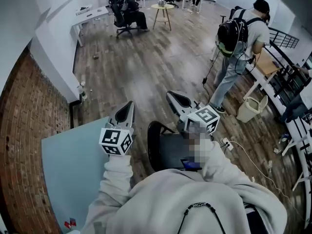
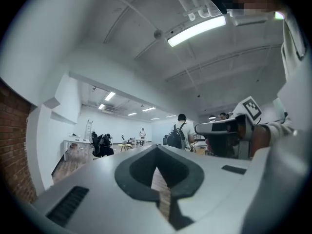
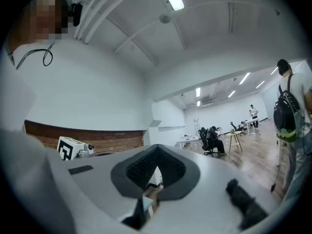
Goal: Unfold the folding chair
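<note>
Head view is showing the left gripper and right gripper hovering level above the dark folding chair, which is sitting between the person's arms, touched by neither. Left gripper view is showing its jaws pressed together on nothing. Right gripper view is showing the same, so reaching down without opening first would likely be shoving the unheld chair over rather than grasping it.

Found wooden floor bearing black office chair, round side table, pale bin, white power strip; noted small red items on pale blue tabletop.
</note>
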### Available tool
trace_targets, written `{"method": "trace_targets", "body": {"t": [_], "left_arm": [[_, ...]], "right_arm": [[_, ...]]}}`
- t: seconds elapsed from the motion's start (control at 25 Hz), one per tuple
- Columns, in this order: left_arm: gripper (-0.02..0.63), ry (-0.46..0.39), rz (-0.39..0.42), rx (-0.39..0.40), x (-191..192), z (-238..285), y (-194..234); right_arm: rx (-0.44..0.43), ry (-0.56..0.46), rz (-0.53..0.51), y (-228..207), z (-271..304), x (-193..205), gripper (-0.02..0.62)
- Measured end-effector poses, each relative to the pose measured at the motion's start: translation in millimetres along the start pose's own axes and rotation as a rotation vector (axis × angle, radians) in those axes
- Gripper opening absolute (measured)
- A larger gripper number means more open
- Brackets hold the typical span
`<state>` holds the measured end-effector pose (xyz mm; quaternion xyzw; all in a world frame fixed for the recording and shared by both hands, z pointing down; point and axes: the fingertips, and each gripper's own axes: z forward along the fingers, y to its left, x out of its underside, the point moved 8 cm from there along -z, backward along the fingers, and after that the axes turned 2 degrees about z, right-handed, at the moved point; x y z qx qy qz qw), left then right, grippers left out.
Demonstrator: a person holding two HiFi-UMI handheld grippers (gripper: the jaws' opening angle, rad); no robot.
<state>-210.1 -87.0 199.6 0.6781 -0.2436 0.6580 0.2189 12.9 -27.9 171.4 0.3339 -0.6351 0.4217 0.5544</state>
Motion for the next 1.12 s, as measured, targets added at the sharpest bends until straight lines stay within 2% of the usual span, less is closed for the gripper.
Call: {"method": "trace_targets", "body": {"t": [0.2, 0.4, 0.52, 0.68, 1.12], "left_arm": [[0.003, -0.004, 0.024, -0.011, -10.2, 6.1, -9.9], [0.003, -0.022, -0.040, -0.009, -18.2, 1.3, -13.5], [0.003, -0.049, -0.026, -0.019, -25.6, -7.4, -10.8], [0.003, -0.089, 0.015, -0.032, -33.2, -14.2, -10.1], [0.003, -0.098, 0.017, -0.036, -35.0, -14.8, -14.9]], "right_arm": [[-0.064, -0.003, 0.002, 41.6, 21.5, 5.2, 0.006], [-0.117, -0.007, -0.060, 62.7, 30.0, 1.2, 0.005], [-0.118, 0.001, -0.097, 66.6, 29.4, 0.4, 0.005], [-0.119, 0.012, -0.092, 67.8, 33.6, 1.9, 0.005], [-0.138, 0.022, -0.091, 65.1, 32.8, 5.9, 0.005]]}}
